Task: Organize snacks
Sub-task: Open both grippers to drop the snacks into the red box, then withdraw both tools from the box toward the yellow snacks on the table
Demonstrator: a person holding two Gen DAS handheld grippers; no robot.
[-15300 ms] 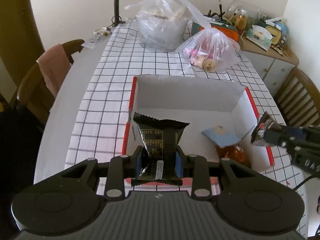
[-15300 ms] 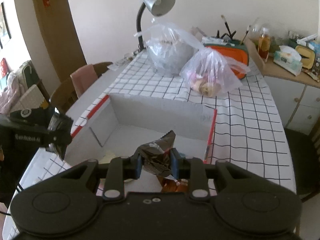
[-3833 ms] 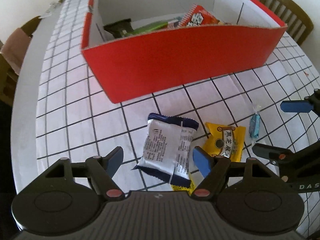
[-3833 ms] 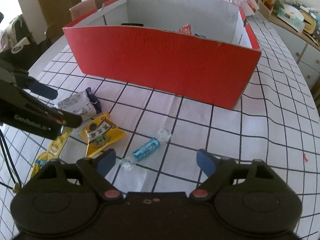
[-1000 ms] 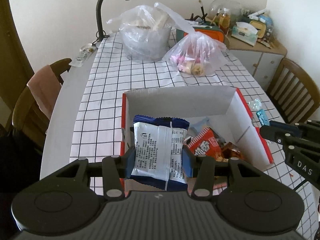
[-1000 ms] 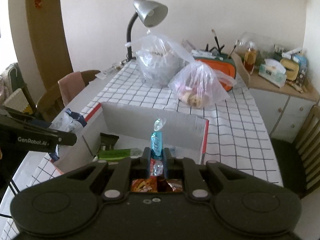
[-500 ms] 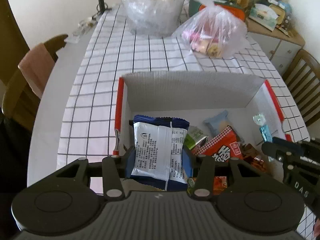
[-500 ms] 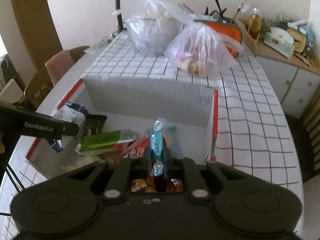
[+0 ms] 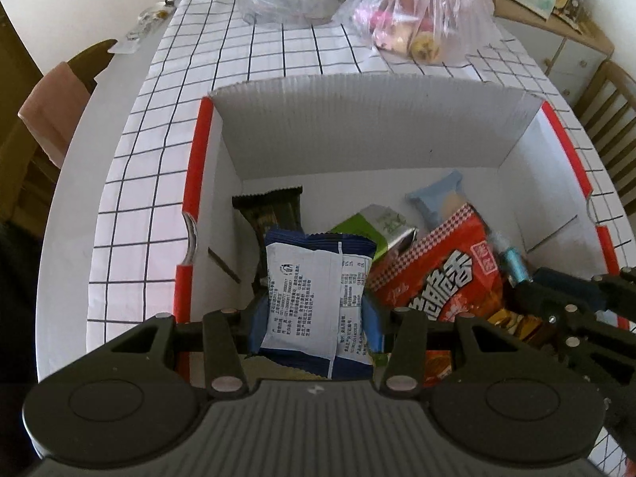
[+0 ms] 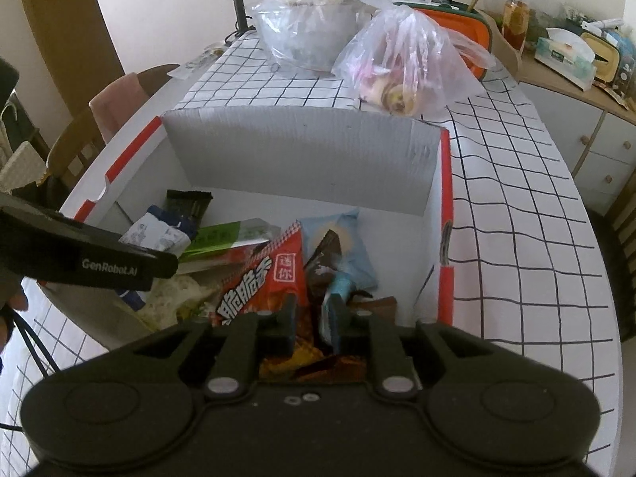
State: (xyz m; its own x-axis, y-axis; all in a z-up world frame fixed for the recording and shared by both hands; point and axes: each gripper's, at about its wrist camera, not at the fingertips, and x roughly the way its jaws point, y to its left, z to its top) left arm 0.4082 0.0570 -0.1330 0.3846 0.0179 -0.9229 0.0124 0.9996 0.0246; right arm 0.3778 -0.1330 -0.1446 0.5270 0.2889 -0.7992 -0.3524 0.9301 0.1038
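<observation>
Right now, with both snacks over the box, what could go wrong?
The blue-and-white packet, clamped in the left tool, hangs over the near-left corner of the box; released there, it might catch on the near wall.

The right tool is opening above the heaped red bag; the small blue candy could slip down between packets.

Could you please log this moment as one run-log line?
left claw: shut on blue-white packet | right claw: opening, blue candy leaving | both over red box
</observation>
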